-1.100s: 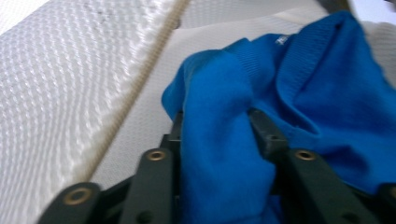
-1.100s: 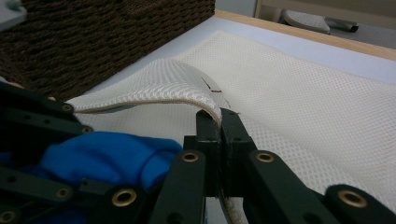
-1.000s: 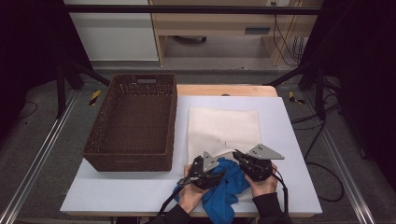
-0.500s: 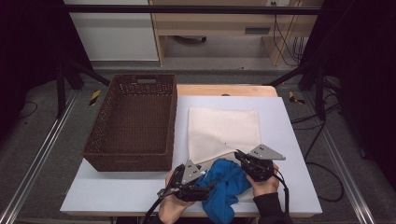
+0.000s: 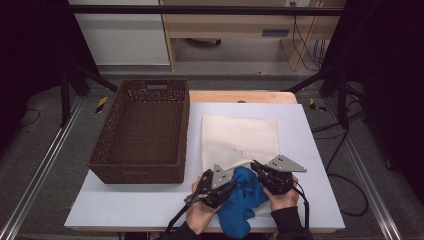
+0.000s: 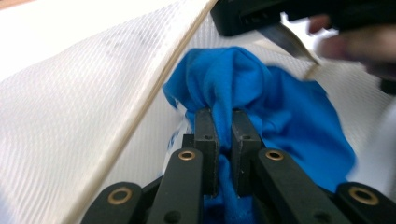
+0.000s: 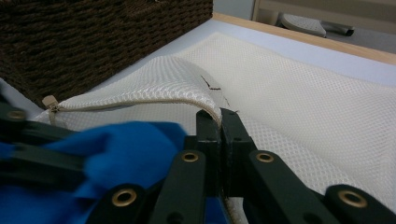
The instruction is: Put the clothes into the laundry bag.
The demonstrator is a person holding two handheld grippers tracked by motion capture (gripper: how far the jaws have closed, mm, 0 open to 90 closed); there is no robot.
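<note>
While the right gripper point(image 5: 257, 167) pinches the zip edge of the cream mesh laundry bag point(image 5: 240, 141), lifting it open, the left gripper point(image 5: 231, 186), whose jaws have just been closing, clamps the crumpled blue cloth point(image 6: 261, 100) at the bag's mouth, beside the brown wicker basket point(image 5: 142, 130).

The table point(image 5: 150, 210) holds three things. The basket point(image 5: 142, 130) sits on its left half, at about 10 o'clock from the middle. The mesh bag point(image 5: 240, 140) lies flat just beside the basket, at 3 o'clock from it. The cloth point(image 5: 245, 197) lies at 6 o'clock from the bag, at the near edge of the table, and its far part touches the bag's near edge. That bag edge is lifted up over the cloth. The basket stands at 10 o'clock from the cloth.
</note>
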